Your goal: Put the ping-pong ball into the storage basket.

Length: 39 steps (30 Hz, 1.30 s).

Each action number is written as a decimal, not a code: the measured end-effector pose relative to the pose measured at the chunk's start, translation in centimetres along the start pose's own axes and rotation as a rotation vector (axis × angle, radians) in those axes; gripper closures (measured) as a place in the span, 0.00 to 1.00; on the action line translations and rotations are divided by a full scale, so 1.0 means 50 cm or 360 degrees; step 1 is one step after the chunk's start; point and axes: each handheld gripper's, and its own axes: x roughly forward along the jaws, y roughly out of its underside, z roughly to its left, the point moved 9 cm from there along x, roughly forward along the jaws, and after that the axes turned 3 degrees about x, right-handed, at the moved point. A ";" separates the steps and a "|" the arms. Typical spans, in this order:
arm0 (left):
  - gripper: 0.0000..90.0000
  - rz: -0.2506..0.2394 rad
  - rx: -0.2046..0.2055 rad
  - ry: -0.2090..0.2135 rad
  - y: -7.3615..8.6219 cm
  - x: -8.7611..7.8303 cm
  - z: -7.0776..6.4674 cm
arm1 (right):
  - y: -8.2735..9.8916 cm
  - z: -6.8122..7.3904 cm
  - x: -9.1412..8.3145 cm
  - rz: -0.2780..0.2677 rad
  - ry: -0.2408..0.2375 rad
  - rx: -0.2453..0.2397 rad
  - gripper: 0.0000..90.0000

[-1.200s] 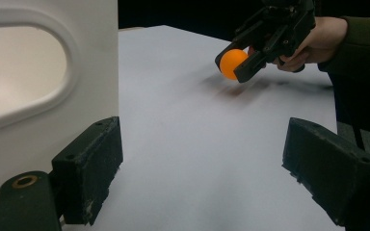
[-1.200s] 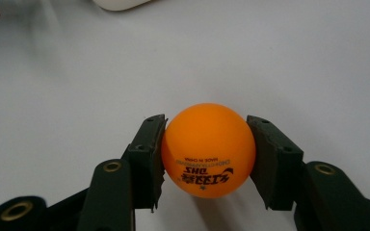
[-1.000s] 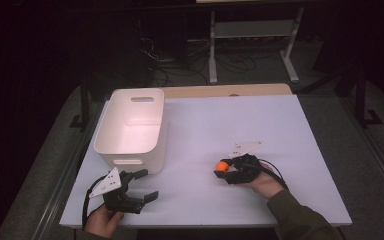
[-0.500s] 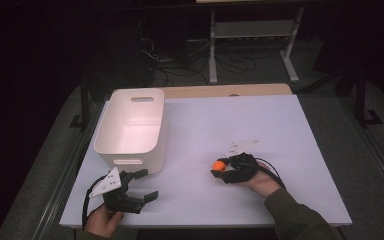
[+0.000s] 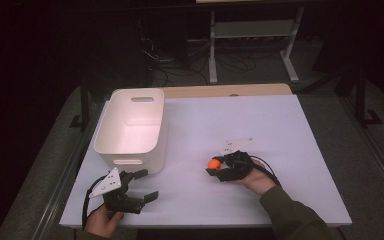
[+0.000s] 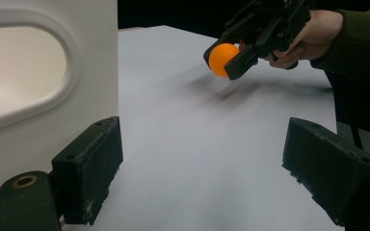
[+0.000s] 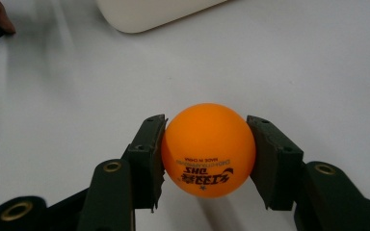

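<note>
Ball (image 7: pixel 208 149) feels light, hard, slick; my right tongs (image 7: pixel 206 159) clamp its middle, left tongs (image 6: pixel 207 168) gape apart.

Bright lit table (image 5: pixel 280 125), dark surroundings, soft blurred shadows.

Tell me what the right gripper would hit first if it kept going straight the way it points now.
Probably the white bin. The right gripper, shut on the orange ball, points left across the table toward it; in the right gripper view the bin's base lies just ahead. Depth is uncertain.
</note>
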 end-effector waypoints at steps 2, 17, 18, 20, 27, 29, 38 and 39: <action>0.15 0.0000 0.0000 0.0000 0.000 0.000 0.000 | -0.001 0.001 0.002 0.0007 0.0000 -0.0004 0.55; 0.15 0.0000 0.0000 -0.0001 0.000 0.000 0.000 | -0.017 0.012 0.020 0.0016 -0.0014 -0.0023 0.55; 0.15 0.0001 0.0000 -0.0002 0.000 0.000 0.000 | -0.017 0.013 0.021 0.0017 -0.0015 -0.0022 0.55; 0.15 0.0006 0.0003 -0.0002 0.000 0.001 0.000 | -0.019 0.015 0.023 0.0017 -0.0018 -0.0023 0.55; 0.15 0.0010 0.0009 -0.0003 0.001 0.001 -0.001 | -0.024 0.022 0.033 0.0026 -0.0031 -0.0028 0.55; 0.15 0.0009 0.0004 -0.0004 0.001 0.001 0.000 | -0.026 0.023 0.036 0.0028 -0.0035 -0.0034 0.55; 0.15 0.0009 0.0006 -0.0004 0.001 0.001 0.000 | -0.032 0.027 0.050 0.0037 -0.0050 -0.0035 0.55; 0.15 0.0008 0.0004 -0.0004 0.001 0.001 0.000 | -0.033 0.027 0.051 0.0037 -0.0051 -0.0040 0.55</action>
